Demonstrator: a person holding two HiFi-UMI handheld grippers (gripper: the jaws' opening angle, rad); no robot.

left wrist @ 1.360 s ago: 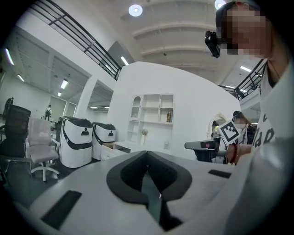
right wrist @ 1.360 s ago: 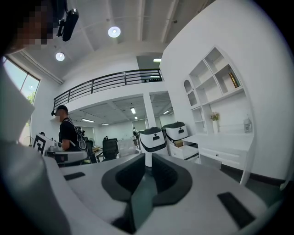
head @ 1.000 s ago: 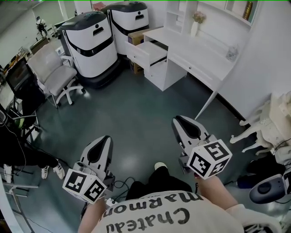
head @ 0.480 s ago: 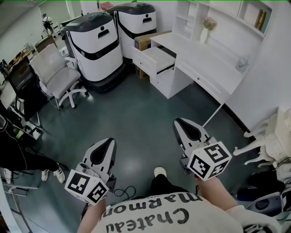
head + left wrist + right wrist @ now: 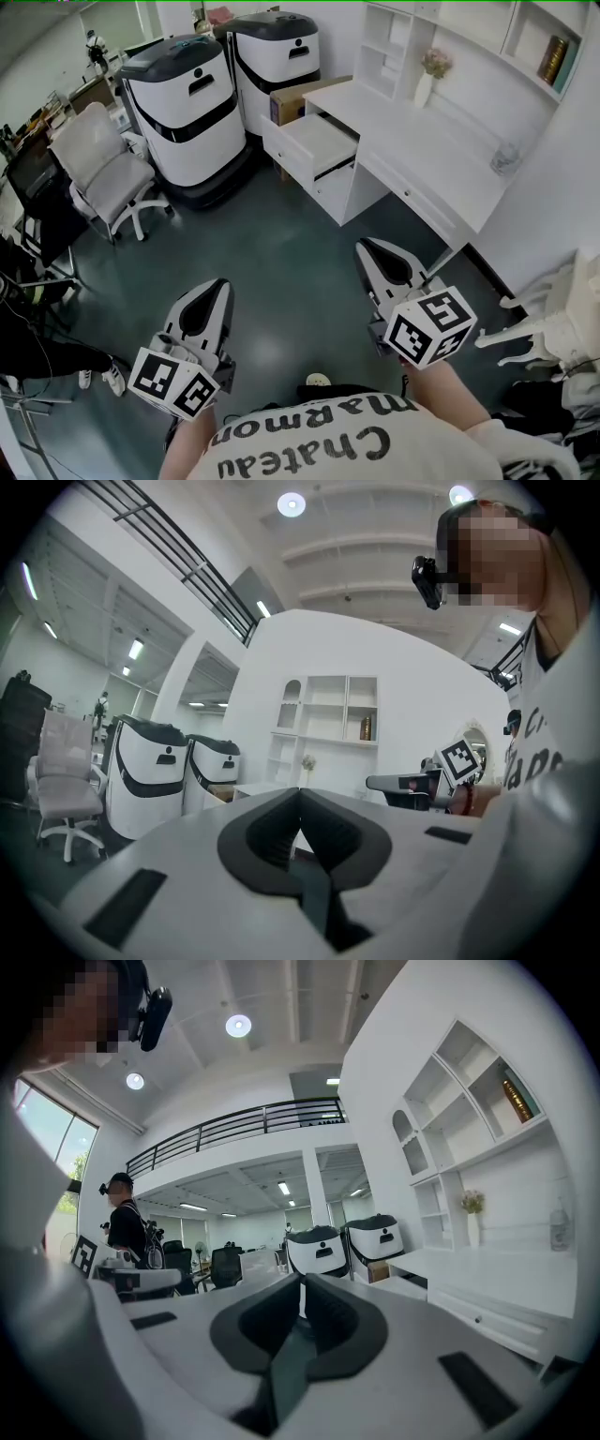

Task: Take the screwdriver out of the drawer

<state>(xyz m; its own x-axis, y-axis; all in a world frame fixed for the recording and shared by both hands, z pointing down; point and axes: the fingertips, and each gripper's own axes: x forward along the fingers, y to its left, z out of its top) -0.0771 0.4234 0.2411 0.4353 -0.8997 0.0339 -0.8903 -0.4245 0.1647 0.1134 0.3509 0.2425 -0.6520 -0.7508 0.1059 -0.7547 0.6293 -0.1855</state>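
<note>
Drawer (image 5: 315, 142) well beyond left claw (image 5: 212, 285) and right claw (image 5: 367, 247), both level, closed.

The table (image 5: 403, 122) stands ahead of the right gripper (image 5: 370, 246), with its drawer (image 5: 314, 141) jutting out at the end nearer the left gripper (image 5: 211, 286). Two machines (image 5: 187, 103) stand ahead of the left gripper, with an office chair (image 5: 98, 169) to their left.

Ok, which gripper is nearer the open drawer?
Right. The right gripper is short of the open drawer, slightly right of it; the left gripper is farther back and left.
</note>
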